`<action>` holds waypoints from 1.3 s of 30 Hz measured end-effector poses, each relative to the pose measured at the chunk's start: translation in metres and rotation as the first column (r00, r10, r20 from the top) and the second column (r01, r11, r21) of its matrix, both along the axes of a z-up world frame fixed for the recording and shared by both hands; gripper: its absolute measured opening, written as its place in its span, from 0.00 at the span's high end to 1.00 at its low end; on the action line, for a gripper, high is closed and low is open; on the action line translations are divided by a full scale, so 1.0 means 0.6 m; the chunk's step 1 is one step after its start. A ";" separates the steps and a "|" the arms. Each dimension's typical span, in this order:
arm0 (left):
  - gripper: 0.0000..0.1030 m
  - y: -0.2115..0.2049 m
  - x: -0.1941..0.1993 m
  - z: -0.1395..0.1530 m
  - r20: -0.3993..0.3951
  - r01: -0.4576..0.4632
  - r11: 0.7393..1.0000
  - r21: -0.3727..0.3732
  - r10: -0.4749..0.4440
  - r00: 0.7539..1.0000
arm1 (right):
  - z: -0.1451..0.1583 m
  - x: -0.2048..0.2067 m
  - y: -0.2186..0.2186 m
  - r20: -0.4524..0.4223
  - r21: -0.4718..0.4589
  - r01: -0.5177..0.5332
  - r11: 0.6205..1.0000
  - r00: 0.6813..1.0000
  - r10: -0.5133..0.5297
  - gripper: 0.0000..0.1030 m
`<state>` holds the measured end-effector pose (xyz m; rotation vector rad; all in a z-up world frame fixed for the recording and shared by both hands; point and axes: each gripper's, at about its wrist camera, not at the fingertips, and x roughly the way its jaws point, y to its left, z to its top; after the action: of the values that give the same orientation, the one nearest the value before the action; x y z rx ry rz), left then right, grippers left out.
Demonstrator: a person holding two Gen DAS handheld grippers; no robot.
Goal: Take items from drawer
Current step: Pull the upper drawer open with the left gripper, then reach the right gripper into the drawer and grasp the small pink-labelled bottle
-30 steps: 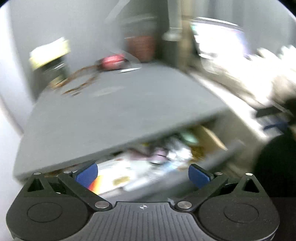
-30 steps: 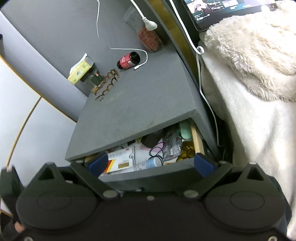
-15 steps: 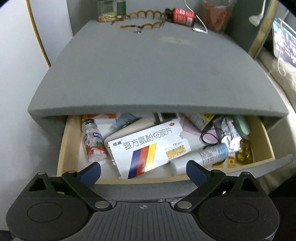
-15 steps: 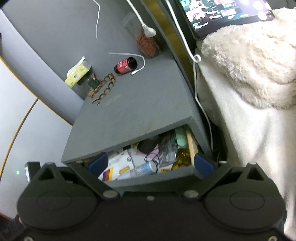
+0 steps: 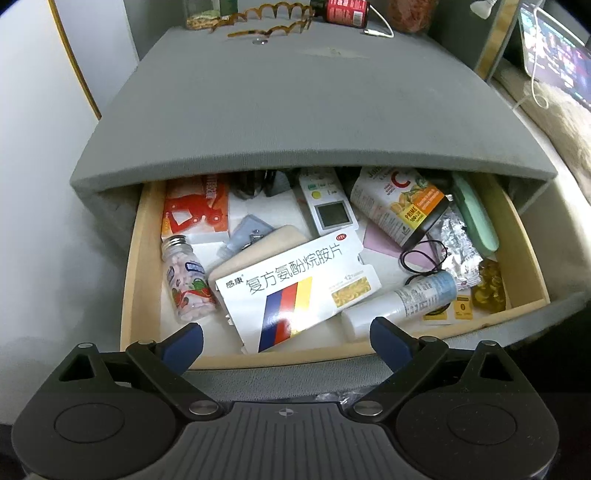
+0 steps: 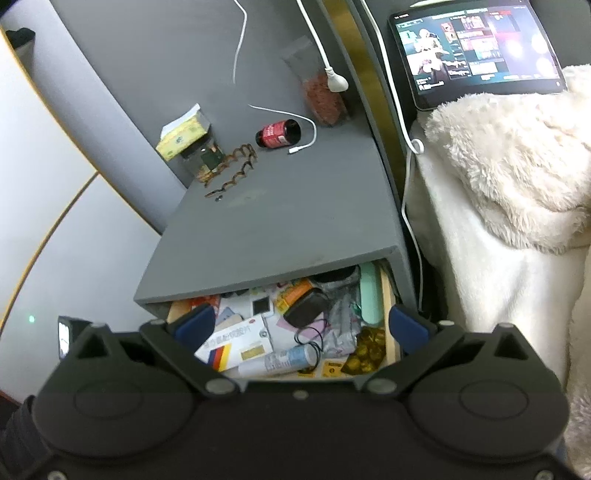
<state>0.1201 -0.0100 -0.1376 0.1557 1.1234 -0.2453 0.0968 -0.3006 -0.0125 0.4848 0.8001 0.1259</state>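
Note:
The open wooden drawer [image 5: 131,266] of a grey nightstand is crammed with small items. In the left wrist view I see a white medicine box [image 5: 295,288] with blue, red and yellow stripes, a pill bottle [image 5: 188,282] to its left, a white tube [image 5: 399,299] to its right and an orange-labelled vitamin bottle [image 5: 399,206] behind. My left gripper [image 5: 286,339] hovers over the drawer's front edge; its jaws are closing, with nothing pressed between the pads. My right gripper [image 6: 299,325] stands open higher up, above the same drawer [image 6: 388,295], holding nothing.
On the nightstand top [image 5: 295,103] lie hair clips [image 5: 269,11], a red bottle [image 5: 347,11], a white cable [image 6: 303,125] and a tissue pack [image 6: 183,136]. To the right are a fluffy white blanket [image 6: 517,155] and a lit tablet [image 6: 476,48]. A white wall stands left.
The left gripper swung from a blurred, level look to pointing down into the drawer and drew closer. The right gripper rose, so the drawer sits lower and smaller in its view.

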 end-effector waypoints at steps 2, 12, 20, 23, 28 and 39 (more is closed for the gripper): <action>0.07 0.002 0.005 -0.002 -0.008 0.006 1.000 -0.002 -0.006 1.000 | 0.005 0.007 0.006 -0.025 -0.026 -0.018 1.000 1.000 0.017 0.00; 0.00 0.040 0.057 0.093 0.260 -0.043 0.993 -0.113 0.072 0.963 | -0.049 0.156 0.097 -0.347 -0.051 -0.136 0.989 0.931 0.110 0.01; 0.00 0.163 0.112 0.143 0.331 -0.268 0.940 -0.212 0.327 0.885 | -0.117 0.231 0.252 -0.392 -0.059 -0.358 0.932 0.867 0.308 0.15; 0.00 0.201 0.125 0.160 0.318 -0.339 0.905 -0.255 0.410 0.855 | -0.142 0.253 0.314 -0.422 -0.084 -0.434 0.897 0.831 0.363 0.18; 0.00 0.232 0.142 0.162 0.294 -0.394 0.858 -0.329 0.489 0.821 | -0.168 0.278 0.402 -0.439 -0.073 -0.486 0.871 0.799 0.410 0.18; 0.00 0.260 0.148 0.158 0.273 -0.430 0.811 -0.397 0.551 0.789 | -0.226 0.373 0.581 -0.469 -0.103 -0.513 0.852 0.780 0.413 0.41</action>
<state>0.2090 0.1458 -0.0426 -0.3731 0.6894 0.0855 0.3207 0.0478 -0.1481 0.0787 1.3541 0.3954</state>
